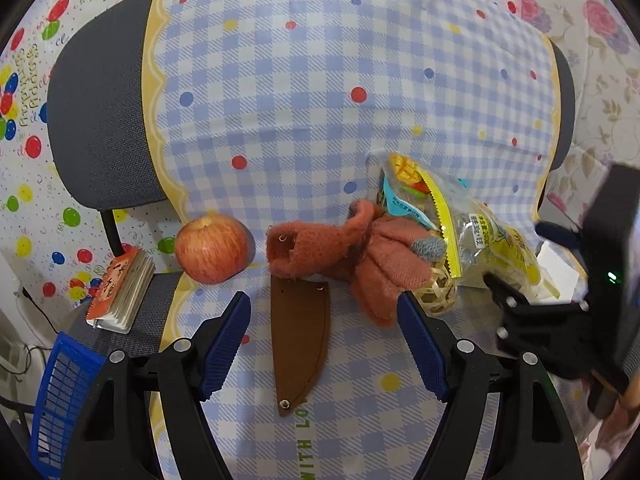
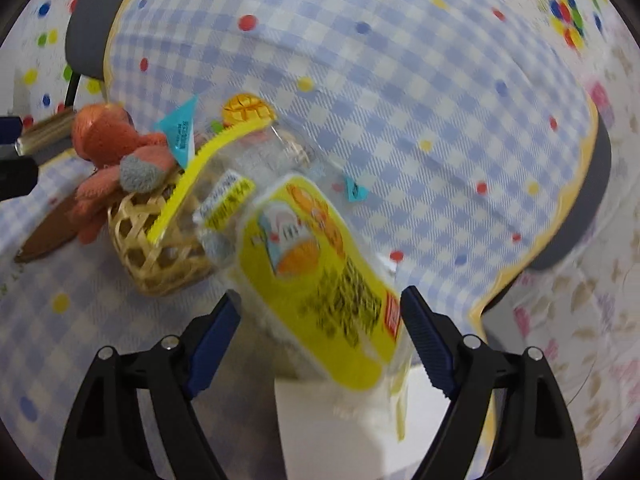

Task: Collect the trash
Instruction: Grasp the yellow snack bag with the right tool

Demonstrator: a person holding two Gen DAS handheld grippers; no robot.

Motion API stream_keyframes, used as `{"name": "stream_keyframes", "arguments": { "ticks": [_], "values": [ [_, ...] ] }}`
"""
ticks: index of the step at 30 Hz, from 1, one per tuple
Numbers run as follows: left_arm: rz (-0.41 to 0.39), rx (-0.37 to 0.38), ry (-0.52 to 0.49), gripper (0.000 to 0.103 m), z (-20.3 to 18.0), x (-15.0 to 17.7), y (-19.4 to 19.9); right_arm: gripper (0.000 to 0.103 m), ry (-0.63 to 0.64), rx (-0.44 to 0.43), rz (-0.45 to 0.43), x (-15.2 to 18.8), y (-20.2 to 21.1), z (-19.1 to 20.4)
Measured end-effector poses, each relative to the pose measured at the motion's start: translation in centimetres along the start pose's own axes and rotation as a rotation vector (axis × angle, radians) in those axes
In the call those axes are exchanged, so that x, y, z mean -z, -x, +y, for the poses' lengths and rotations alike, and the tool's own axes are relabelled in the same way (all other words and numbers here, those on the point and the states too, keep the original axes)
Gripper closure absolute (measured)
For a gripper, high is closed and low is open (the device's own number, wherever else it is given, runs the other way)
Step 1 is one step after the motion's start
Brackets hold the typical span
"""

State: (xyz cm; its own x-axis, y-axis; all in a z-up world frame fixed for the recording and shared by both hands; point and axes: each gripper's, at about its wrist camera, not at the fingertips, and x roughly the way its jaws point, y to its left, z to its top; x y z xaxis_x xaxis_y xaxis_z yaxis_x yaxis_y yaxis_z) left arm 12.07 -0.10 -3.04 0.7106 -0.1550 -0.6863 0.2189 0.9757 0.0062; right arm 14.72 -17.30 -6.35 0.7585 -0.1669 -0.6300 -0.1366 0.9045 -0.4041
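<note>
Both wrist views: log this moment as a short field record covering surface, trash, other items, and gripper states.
surface: blue checked cloth
trash: yellow snack wrapper with clear packaging, lying against the woven basket
other items: apple, orange knitted glove, brown leather sheath, small book, blue crate
left gripper: open, over the sheath, holding nothing
right gripper: open, wrapper between the fingers, no pad contact visible
image quality: right wrist view is motion-blurred

wicker ball (image 1: 437,291) half hidden, wrapper print (image 2: 344,304) blurred
</note>
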Motion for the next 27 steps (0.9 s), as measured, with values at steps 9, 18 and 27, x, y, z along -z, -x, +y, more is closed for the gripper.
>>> {"name": "stream_keyframes", "arguments": {
  "ticks": [9, 18, 27],
  "values": [
    [-0.046, 0.021, -0.021, 0.027, -0.3, -0.3, 2.9, 0.1, -0.174, -0.096, -0.136, 0.5, 8.4, -5.1],
    [-0.064, 0.047, -0.044, 0.026, -2.5, -3.0, 3.0, 0.1, -0.486, -0.198, -0.177, 4.1, 13.8, -11.1],
    [-0.001, 0.132, -0.028, 0.031, -3.0, -6.1, -3.2, 0.1, -0.57, -0.229, -0.222, 4.8, 12.9, -11.9]
  ]
}}
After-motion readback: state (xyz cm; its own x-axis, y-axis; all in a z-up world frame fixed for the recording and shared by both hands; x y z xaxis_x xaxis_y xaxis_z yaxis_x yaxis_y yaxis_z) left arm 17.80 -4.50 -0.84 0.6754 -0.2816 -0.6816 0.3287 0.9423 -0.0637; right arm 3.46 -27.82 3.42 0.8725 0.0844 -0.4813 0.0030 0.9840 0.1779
